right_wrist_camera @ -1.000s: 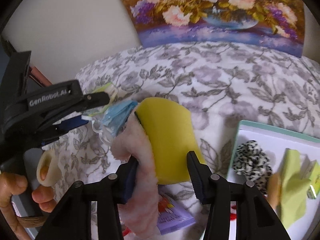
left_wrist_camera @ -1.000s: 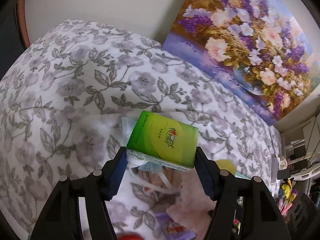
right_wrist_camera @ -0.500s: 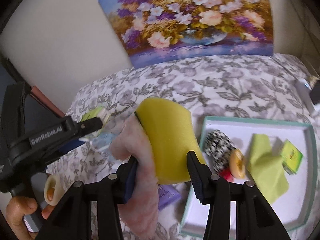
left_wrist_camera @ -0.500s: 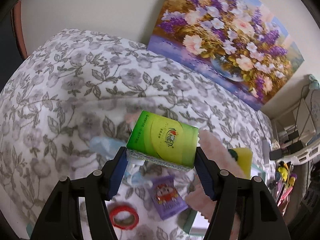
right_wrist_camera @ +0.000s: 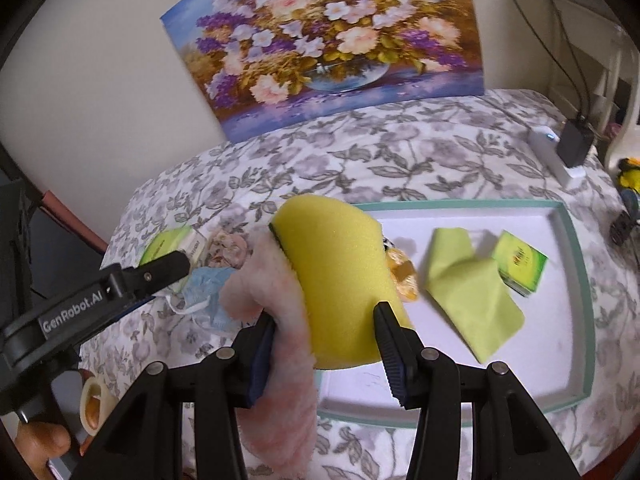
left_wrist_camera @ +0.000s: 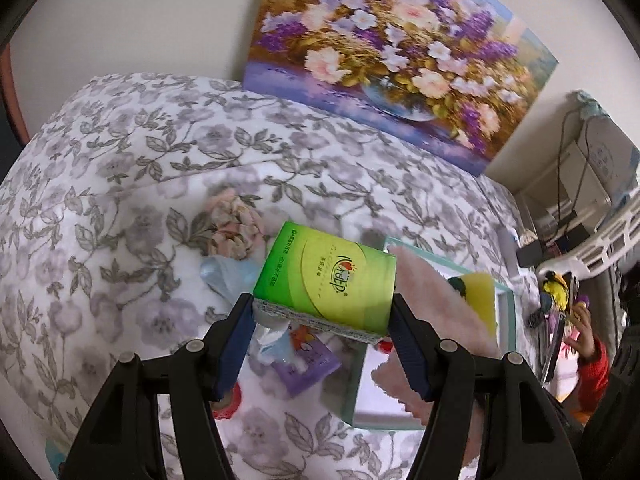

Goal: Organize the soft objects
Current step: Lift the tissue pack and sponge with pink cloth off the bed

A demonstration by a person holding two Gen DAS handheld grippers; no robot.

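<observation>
Covering the bed, a grey floral blanket [right_wrist_camera: 400,148], on it a teal-rimmed white tray [right_wrist_camera: 576,248] holding a lime cloth [right_wrist_camera: 468,280], right gripper [right_wrist_camera: 324,344] clamping yellow sponge [right_wrist_camera: 336,276] with pink fluffy cloth [right_wrist_camera: 280,320] over the tray's edge, left gripper [left_wrist_camera: 322,330] clasping a green tissue pack [left_wrist_camera: 328,280] above the blanket.

Both wrist views downward; shared tray [right_wrist_camera: 568,236]

Black tongs [right_wrist_camera: 325,350], blue pads [right_wrist_camera: 260,356], silver screws.
</observation>
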